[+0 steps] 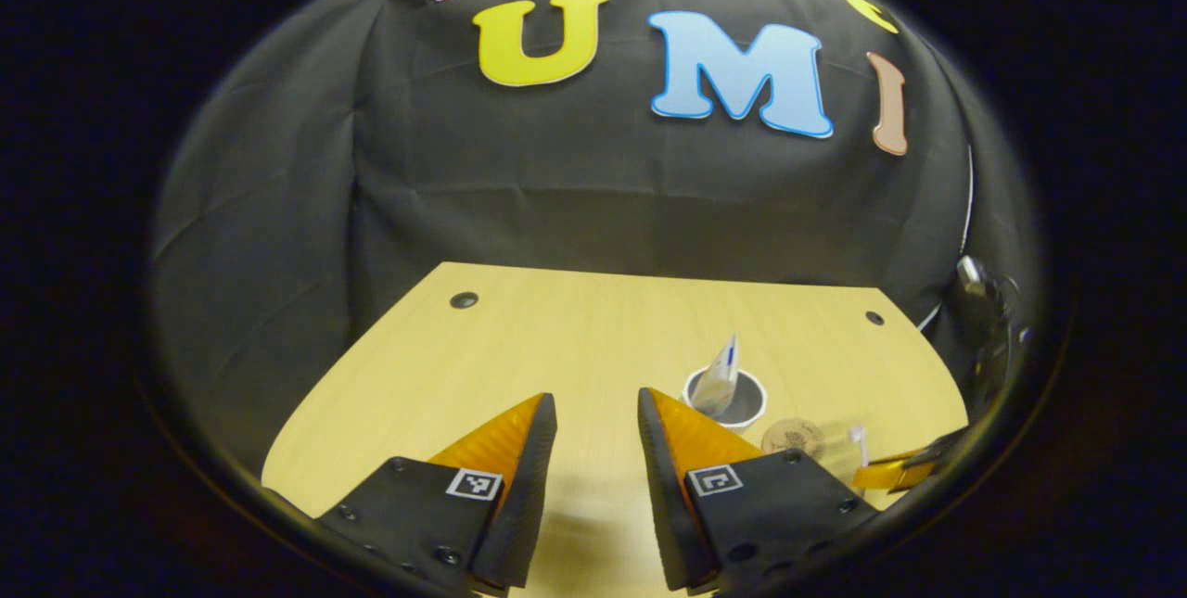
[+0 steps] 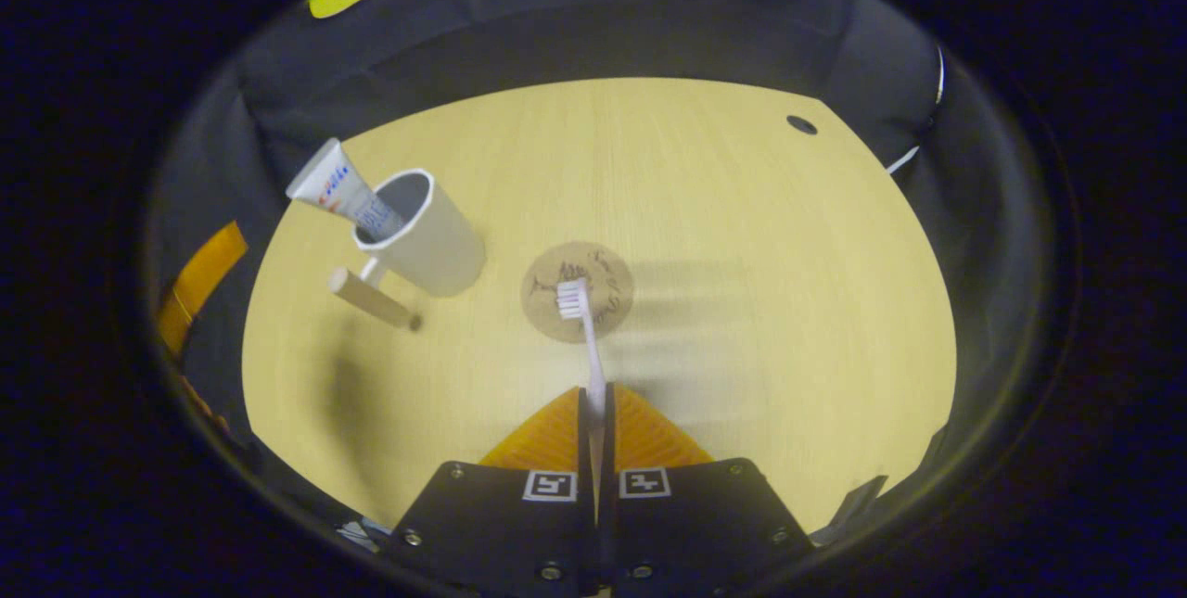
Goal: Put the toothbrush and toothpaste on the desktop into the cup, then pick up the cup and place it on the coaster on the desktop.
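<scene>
- In the left gripper view the toothbrush is blurred and small near the right edge; only its pale head can be made out there, and the right claw holding it is cut off by the edge of the view.
- In the right gripper view the toothbrush's lower handle is hidden between the closed fingers of the right claw; the white bristled head and a thin pale neck stick out forward over the coaster.
- Whether the brush head touches the coaster cannot be told.
- The toothpaste stands tilted in the cup, its flat crimped end leaning out over the rim; its lower part is hidden inside.
- The cup is white, with a wooden handle, and stands on the bench just left of the coaster, not on it.
- The coaster is a round brown disc with dark markings too small to read.
- The left claw is wide apart and holds nothing, above the bench with the cup and toothpaste ahead to its right.
</scene>
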Demonstrator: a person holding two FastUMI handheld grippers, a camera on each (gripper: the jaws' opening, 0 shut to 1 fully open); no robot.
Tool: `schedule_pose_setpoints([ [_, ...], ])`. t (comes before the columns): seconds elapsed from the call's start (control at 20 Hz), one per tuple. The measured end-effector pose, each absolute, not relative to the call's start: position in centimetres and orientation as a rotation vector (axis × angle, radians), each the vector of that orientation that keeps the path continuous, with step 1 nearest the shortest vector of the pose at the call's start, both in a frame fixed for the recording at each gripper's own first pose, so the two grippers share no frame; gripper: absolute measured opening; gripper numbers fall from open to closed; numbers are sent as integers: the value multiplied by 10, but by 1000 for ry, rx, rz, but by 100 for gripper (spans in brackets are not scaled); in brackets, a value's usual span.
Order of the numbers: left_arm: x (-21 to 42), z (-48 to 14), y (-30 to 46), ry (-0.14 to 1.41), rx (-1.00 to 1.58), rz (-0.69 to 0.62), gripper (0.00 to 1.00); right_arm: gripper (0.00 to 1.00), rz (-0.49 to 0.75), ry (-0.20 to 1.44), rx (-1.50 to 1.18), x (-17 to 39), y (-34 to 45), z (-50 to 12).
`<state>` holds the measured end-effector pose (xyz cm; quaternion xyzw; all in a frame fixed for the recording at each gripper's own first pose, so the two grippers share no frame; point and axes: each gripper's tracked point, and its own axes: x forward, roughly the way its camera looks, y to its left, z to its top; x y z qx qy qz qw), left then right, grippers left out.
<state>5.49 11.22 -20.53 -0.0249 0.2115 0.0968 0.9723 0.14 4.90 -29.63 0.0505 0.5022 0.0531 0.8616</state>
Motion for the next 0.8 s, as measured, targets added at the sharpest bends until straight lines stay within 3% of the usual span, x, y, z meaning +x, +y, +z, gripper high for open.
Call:
schedule_pose_setpoints([
  [0.35, 14, -221, 157, 466, -83, 272, 59, 2, 188, 857, 170, 79, 101, -192],
  [0.8, -35, -242, 197, 518, -124, 379, 58, 2, 194, 758, 283, 142, 136, -167],
])
